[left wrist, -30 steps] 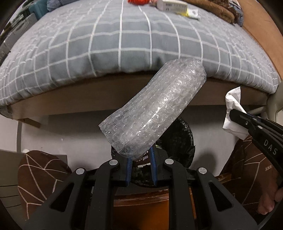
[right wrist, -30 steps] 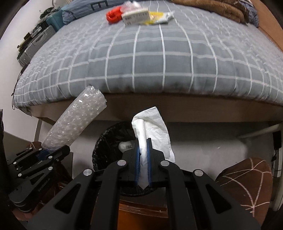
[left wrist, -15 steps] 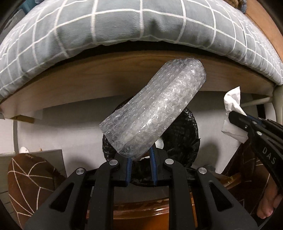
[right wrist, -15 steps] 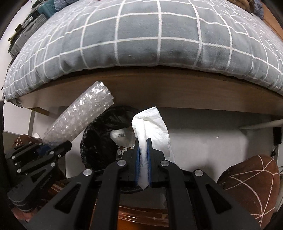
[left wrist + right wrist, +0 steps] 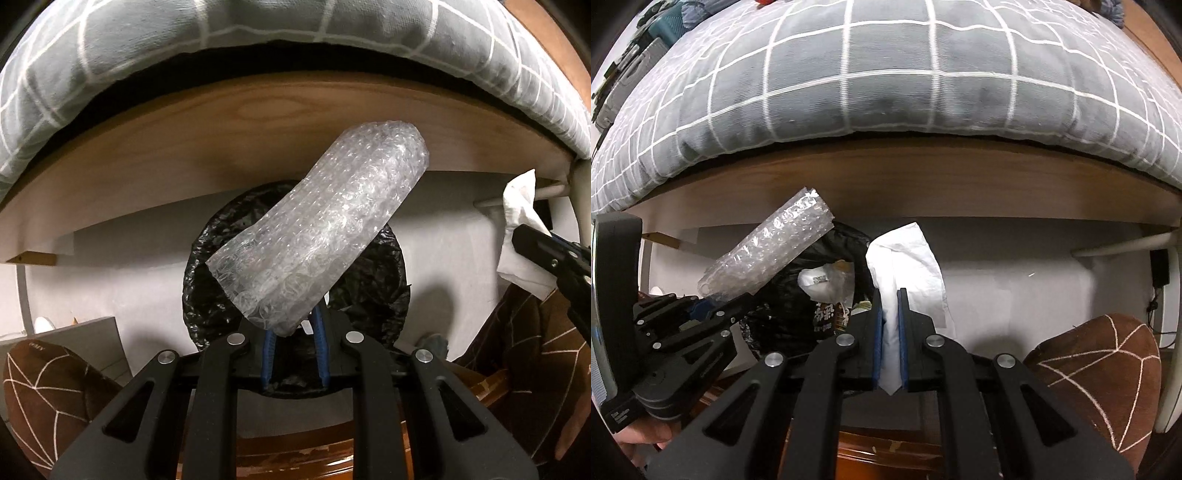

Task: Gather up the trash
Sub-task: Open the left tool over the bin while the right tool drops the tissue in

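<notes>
My left gripper (image 5: pixel 293 332) is shut on the lower end of a clear bubble wrap roll (image 5: pixel 321 229), which slants up to the right above a bin with a black bag (image 5: pixel 207 291) on the floor under the bed. In the right wrist view the roll (image 5: pixel 768 247) and the left gripper (image 5: pixel 713 306) are at the left, over the bin (image 5: pixel 783 314), which holds wrappers. My right gripper (image 5: pixel 890 306) is shut on a white crumpled tissue (image 5: pixel 908 258), just right of the bin. The tissue (image 5: pixel 521 225) also shows at the right edge of the left wrist view.
A bed with a grey checked cover (image 5: pixel 886 74) and a wooden frame (image 5: pixel 258 140) overhangs the bin. Brown patterned slippers (image 5: pixel 1104 365) (image 5: pixel 44 384) sit on either side. A white tube leg (image 5: pixel 1123 243) stands at the right. A brown wooden surface (image 5: pixel 317 454) lies below the grippers.
Both grippers have moved down and forward toward the bin under the bed. The bed top has left the view and the bin looms larger. Both grips are unchanged.
</notes>
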